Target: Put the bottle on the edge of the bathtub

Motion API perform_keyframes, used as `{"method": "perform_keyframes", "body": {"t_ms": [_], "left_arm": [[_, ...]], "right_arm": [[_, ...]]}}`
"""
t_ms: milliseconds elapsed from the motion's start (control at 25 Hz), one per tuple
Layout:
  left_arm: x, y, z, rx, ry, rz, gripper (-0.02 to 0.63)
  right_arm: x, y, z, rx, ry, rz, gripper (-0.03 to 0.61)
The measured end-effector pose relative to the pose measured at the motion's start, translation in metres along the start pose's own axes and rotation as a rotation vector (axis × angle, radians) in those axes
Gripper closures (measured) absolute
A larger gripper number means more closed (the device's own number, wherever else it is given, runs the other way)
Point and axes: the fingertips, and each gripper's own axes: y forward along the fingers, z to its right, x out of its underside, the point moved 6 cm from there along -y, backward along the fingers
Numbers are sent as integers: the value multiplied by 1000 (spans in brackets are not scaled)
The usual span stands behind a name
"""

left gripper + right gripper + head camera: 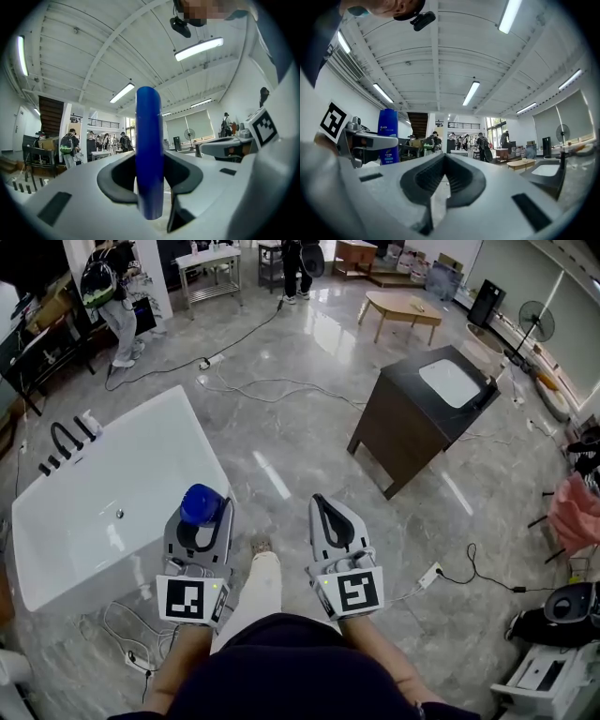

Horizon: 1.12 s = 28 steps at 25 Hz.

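Blue plastic bottle is clamped upright between the fingers of the left gripper, held beside the near corner of the white rectangular bathtub. Pickup complete; placement on the rim outstanding. Right gripper fingers together, empty.

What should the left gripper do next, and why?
Probably carry the bottle slightly left and forward, over the tub rim. The left gripper has its fingers shut on the upright bottle, which appears to hang beside the tub's near corner, not above the rim. The right gripper is shut and empty.
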Motion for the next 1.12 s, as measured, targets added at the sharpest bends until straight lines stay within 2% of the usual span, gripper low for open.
{"method": "perform_keyframes", "body": {"t_ms": [720,920,1120], "left_arm": [[40,211,-134,38,-17,-20,460],[54,252,-166,48,-19,-27,460],[66,269,-190,41,-39,-45,460]], "right_arm": [[19,263,60,-29,-29,0,578],[32,314,66,-31,-29,-13,578],[40,346,60,-54,-29,-39,578]]}}
